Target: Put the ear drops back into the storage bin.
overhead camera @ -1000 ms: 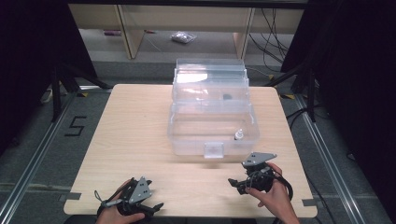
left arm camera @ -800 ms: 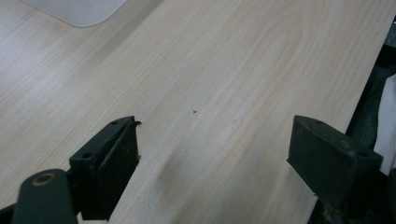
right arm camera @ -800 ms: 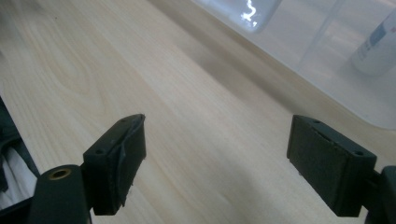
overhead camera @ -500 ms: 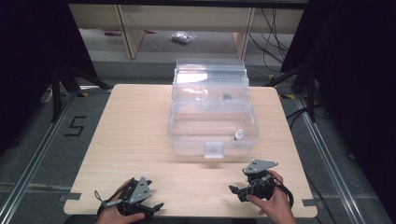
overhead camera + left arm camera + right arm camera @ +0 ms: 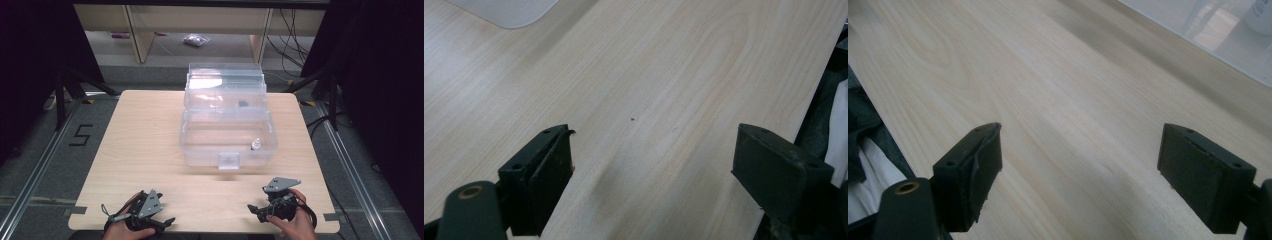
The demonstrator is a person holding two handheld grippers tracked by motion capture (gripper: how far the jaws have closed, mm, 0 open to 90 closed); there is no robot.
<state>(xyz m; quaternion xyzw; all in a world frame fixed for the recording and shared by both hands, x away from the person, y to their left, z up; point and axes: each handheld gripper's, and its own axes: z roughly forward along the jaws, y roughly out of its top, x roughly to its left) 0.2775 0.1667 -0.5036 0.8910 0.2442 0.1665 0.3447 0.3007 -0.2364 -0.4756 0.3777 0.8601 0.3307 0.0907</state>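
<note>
Two grippers sit at the near edge of the tabletop [image 5: 150, 130] in the high view, the left gripper [image 5: 167, 221] at the left corner and the right gripper [image 5: 251, 208] well apart to its right. Since a second ago the right gripper has drawn back from the clear plastic box [image 5: 227, 132] toward the person, while the left has stayed put; this reads as a retreat to rest, so nothing is in hand. The box stands open at the middle of the tabletop, transparent, tiered, with a front latch [image 5: 229, 161] and a small white bottle [image 5: 255, 145] inside at its right.

In the left gripper view the jaws stand wide apart over bare wood, a box corner [image 5: 509, 10] far off.

In the right gripper view the jaws are likewise spread and empty, the box wall [image 5: 1218, 35] beyond.
</note>
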